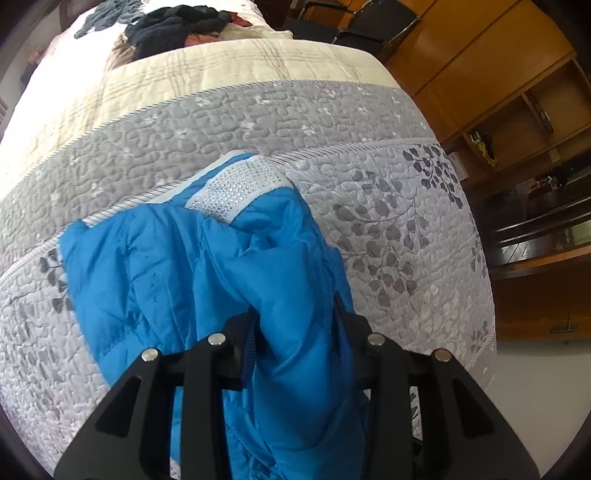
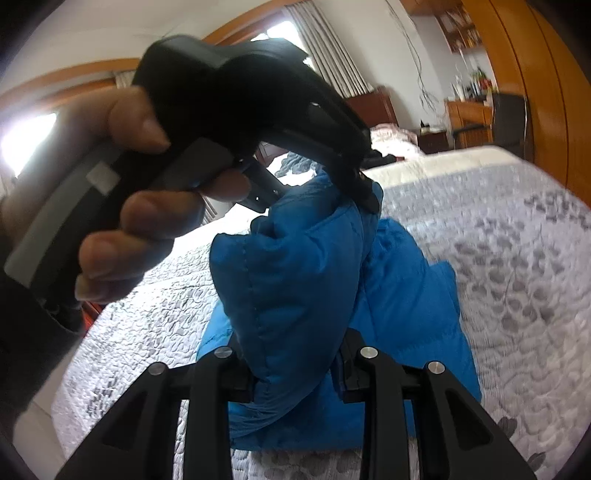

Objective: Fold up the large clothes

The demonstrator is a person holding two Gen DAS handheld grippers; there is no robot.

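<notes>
Both hand-held grippers are clamped on the same blue jacket (image 1: pixel 207 266), which is partly lifted off the bed (image 1: pixel 388 236) while its lower part rests on the quilt. The left hand-held gripper (image 1: pixel 295 321) has its jaws pressed in on a thick bunch of the puffy fabric, and past it the jacket drapes down to the quilt with a white studded band (image 1: pixel 240 184) (a cuff or hem trim, hard to tell which) lying at the far end. The right hand-held gripper (image 2: pixel 295 354) likewise pinches a padded fold of the jacket (image 2: pixel 295 280) between its jaws. From the right wrist view the left gripper (image 2: pixel 365 195) shows above, held by a hand (image 2: pixel 140 206), its tip biting into the upper edge of the same fold, so the two grips sit close together on one raised ridge. Holding two points on one edge probably lets the person carry that edge over the rest of the jacket as a single flap without it slumping, since the filling is bulky and slippery. The blue mass on the quilt already looks doubled into a compact block, so I judge the fold to be well along. A heap of dark clothes (image 1: pixel 173 26) lies far up the bed, well apart.
</notes>
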